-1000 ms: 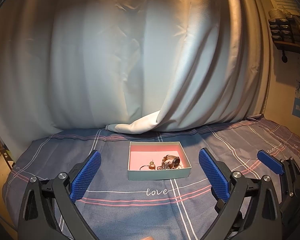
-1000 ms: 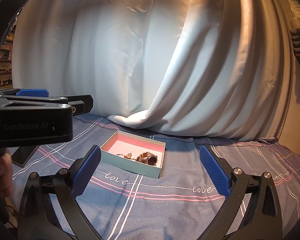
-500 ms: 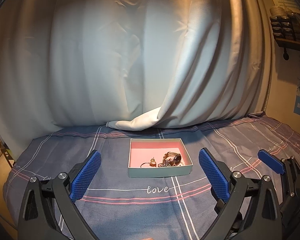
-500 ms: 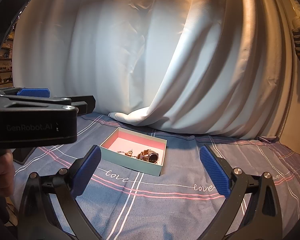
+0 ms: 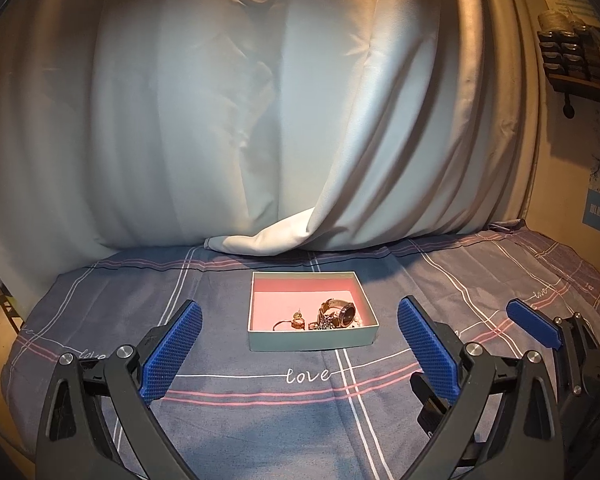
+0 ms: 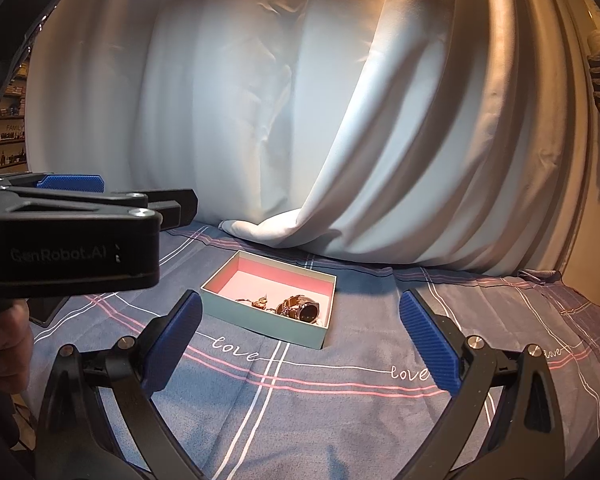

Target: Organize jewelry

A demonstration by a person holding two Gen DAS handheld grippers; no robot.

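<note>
The left claw (image 5: pixel 300 354) stands spread wide over a grey-blue checked bedsheet (image 5: pixel 260 408) with "love" stitched on it, its blue pads (image 5: pixel 172 354) well apart and holding nothing. Between and beyond them sits a shallow teal box (image 5: pixel 312 340) with a pink lining. At its near right lie a watch (image 5: pixel 342 312), a ring (image 5: pixel 298 323) and other small pieces, bunched together. Part of the right claw (image 5: pixel 534 328) shows at the right edge. A pale curtain (image 5: pixel 260 120) hangs behind, its hem resting on the bed.
</note>
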